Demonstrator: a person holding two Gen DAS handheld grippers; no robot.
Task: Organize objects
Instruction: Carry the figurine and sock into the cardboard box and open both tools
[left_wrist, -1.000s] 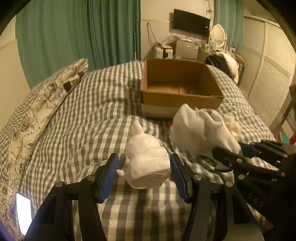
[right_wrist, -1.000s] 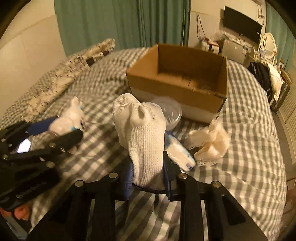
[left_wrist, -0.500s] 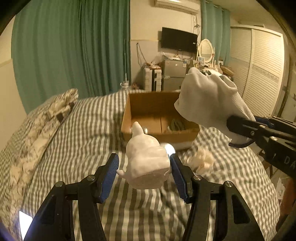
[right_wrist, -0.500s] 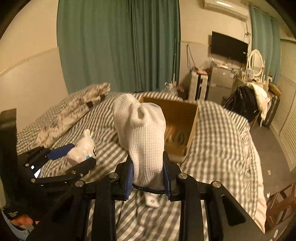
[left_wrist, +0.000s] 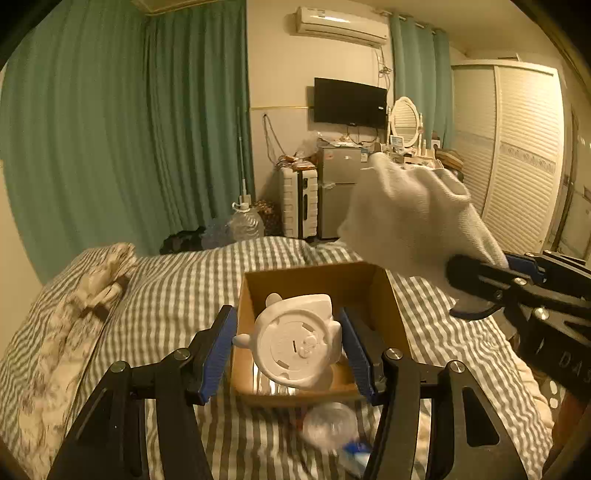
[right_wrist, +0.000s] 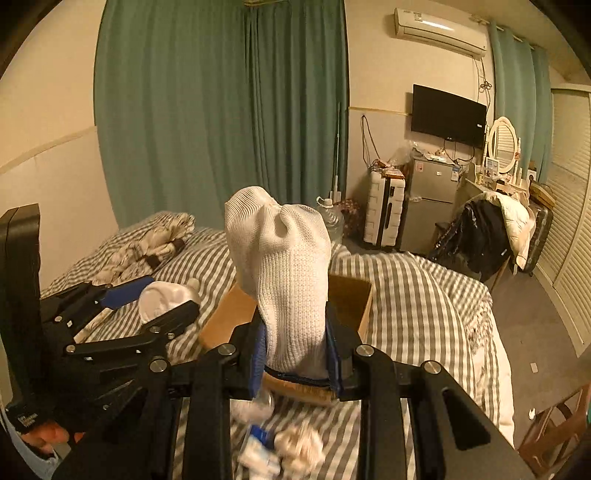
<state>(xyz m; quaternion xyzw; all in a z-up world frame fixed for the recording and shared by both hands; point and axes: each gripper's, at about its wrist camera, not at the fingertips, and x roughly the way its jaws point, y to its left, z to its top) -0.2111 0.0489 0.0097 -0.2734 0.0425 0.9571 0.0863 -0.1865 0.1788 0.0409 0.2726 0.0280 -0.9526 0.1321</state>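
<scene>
Open cardboard box (left_wrist: 395, 314), contents unclear

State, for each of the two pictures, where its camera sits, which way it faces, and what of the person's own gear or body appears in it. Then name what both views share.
Left wrist: sits on the left gripper, looking forward and down over the bed at the cardboard box; its fingers clamp a white figurine; the right gripper enters from the right.
Right wrist: sits on the right gripper, facing the same box; it clamps a white sock; the left gripper and a hand show at left.
Shared: box, sock, figurine, striped bed, TV.
</scene>
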